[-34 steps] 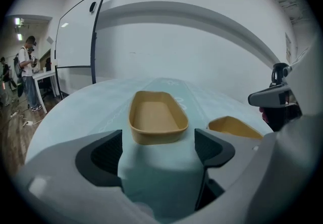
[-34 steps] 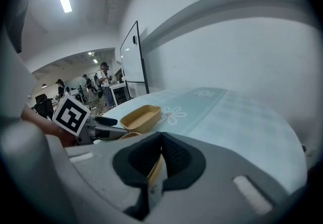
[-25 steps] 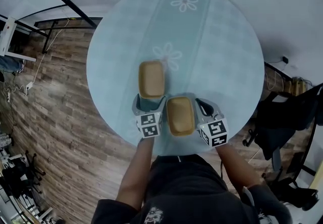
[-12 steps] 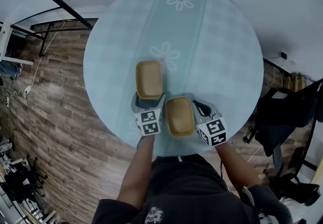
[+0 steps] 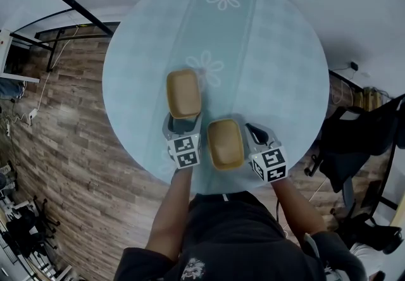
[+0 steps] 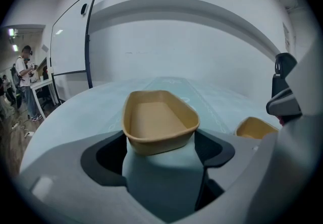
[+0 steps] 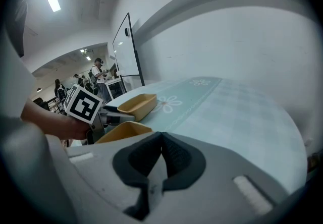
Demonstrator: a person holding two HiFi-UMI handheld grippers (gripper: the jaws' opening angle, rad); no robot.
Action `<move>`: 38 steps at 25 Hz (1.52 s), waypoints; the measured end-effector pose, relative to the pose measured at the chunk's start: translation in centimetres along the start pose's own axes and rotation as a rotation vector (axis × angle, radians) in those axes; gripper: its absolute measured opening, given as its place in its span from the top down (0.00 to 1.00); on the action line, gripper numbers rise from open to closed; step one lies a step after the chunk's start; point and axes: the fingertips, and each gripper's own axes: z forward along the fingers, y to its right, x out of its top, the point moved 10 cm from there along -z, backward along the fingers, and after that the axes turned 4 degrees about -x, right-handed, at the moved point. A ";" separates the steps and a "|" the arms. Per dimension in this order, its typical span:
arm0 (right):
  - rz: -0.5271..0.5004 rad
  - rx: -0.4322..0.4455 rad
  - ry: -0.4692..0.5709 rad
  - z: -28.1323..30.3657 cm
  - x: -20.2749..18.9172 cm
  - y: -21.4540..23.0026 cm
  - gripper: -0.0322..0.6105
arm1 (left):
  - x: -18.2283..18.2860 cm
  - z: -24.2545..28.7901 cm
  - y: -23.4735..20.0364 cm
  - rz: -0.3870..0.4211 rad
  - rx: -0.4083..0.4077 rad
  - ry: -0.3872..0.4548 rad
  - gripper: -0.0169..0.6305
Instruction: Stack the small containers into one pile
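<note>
While both grippers hover near the 6 o'clock edge of the round, flower-patterned surface (image 5: 278, 52), the left gripper (image 5: 183, 123) holds its jaws wide. They have just been closing, and the near end of one tan container (image 5: 183, 93) sits between their tips, its length running toward 12 o'clock. At that gripper's 3 o'clock a second tan container (image 5: 226, 143) lies on the surface, apart from the first. Just beside it, at its 3 o'clock, the right gripper (image 5: 250, 128) has its jaws pressed together on nothing.
</note>
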 end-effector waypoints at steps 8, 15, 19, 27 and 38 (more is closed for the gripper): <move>-0.005 -0.012 0.004 -0.6 -0.2 -0.5 0.95 | 0.1 -0.8 0.0 0.017 -0.002 0.016 0.33; -0.009 -0.025 0.008 -1.1 0.0 -1.0 0.95 | 0.6 -1.9 -0.2 0.038 -0.011 0.049 0.34; -0.012 -0.032 0.012 -1.4 -0.1 -1.2 0.95 | 0.6 -2.5 -0.1 0.041 -0.015 0.065 0.34; -0.024 -0.059 0.029 -1.9 0.2 -1.5 0.95 | 1.7 -4.6 0.2 0.046 -0.035 0.126 0.34; -0.048 -0.062 0.092 -4.3 0.1 -0.8 0.95 | 1.3 -8.1 3.1 0.037 -0.024 0.158 0.34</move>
